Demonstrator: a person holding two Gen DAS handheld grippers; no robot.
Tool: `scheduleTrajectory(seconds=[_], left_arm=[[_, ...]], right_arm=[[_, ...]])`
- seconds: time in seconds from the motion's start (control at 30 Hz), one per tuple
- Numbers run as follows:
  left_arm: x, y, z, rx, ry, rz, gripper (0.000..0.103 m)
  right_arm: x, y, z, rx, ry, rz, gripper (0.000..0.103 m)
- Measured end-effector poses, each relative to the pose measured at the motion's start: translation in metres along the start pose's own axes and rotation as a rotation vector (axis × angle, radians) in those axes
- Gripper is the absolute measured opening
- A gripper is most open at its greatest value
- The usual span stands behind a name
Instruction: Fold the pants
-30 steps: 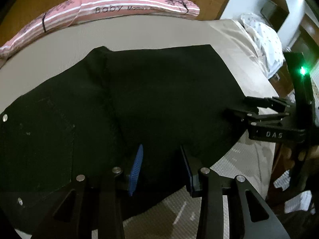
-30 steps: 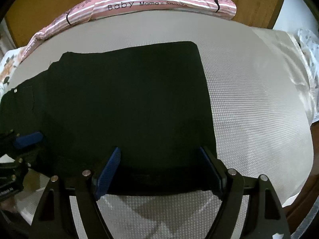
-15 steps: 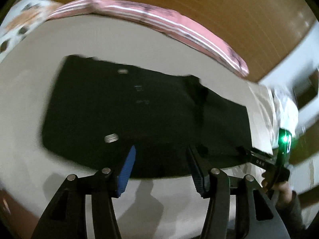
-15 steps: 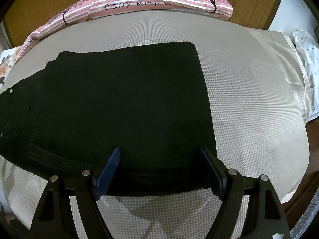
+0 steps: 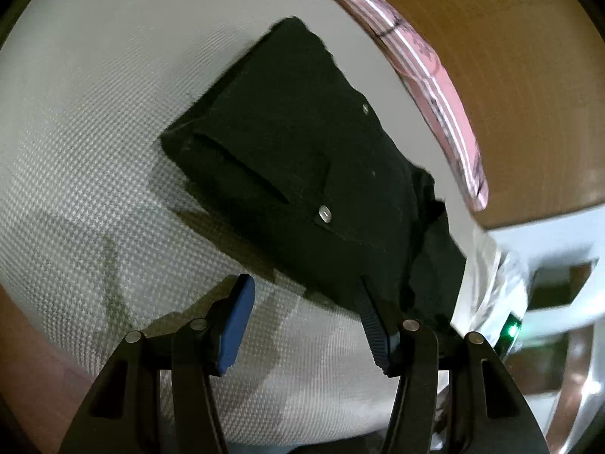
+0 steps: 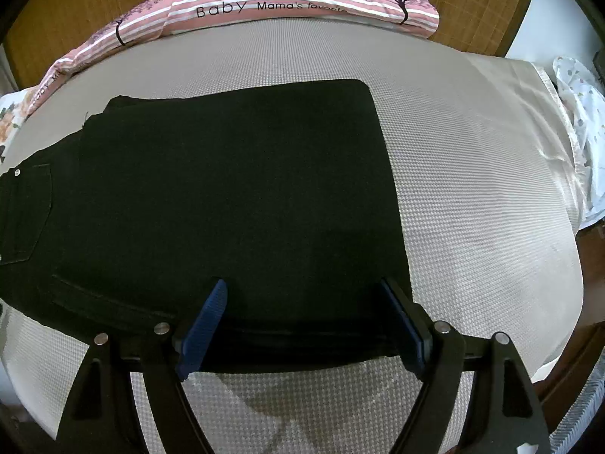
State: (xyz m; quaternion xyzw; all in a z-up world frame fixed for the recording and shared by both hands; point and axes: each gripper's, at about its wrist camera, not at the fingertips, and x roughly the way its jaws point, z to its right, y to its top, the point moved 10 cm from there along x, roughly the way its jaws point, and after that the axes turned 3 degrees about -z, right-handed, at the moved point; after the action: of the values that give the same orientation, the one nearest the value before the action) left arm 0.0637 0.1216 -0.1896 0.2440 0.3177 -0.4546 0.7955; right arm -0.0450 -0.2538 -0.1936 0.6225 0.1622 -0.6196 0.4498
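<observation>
Black pants (image 6: pixel 227 196) lie flat on the grey woven mattress (image 6: pixel 472 227), folded lengthwise, waist and pocket at the left, folded leg edge at the right. My right gripper (image 6: pixel 306 325) is open and empty, its fingers hovering over the near hem. In the left wrist view the pants (image 5: pixel 302 174) show their waist end with pocket and rivets. My left gripper (image 5: pixel 306 317) is open and empty, just off the near waist corner; its right finger (image 5: pixel 372 325) overlaps the cloth edge.
A pink striped pillow (image 6: pixel 264 3) lies along the wooden headboard (image 6: pixel 75 3) at the far side. A beige sheet (image 6: pixel 529 113) and white spotted cloth (image 6: pixel 582 106) lie at the right. The mattress edge drops off at the near right.
My left gripper has swung from the pants' middle to the waist end, its view rotating strongly. My right gripper has stayed in place over the near hem. The pants have not moved.
</observation>
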Motion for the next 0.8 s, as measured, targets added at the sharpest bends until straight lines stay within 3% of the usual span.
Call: scheduleTrajectory(seconds=[0.2, 0.6, 0.8], left_arm=[[0.001, 0.009, -0.011, -0.082, -0.044, 0.027, 0.056], [-0.003, 0.029, -0.024, -0.126, -0.102, 0.096, 0.056], [-0.002, 0.037, -0.025, -0.163, -0.175, 0.113, 0.056]], right_arm=[[-0.002, -0.001, -0.004, -0.014, 0.0, 0.007, 0.078], [-0.002, 0.001, -0.003, 0.0, 0.028, 0.022, 0.082], [-0.001, 0.0, -0.003, 0.004, 0.039, 0.024, 0.084]])
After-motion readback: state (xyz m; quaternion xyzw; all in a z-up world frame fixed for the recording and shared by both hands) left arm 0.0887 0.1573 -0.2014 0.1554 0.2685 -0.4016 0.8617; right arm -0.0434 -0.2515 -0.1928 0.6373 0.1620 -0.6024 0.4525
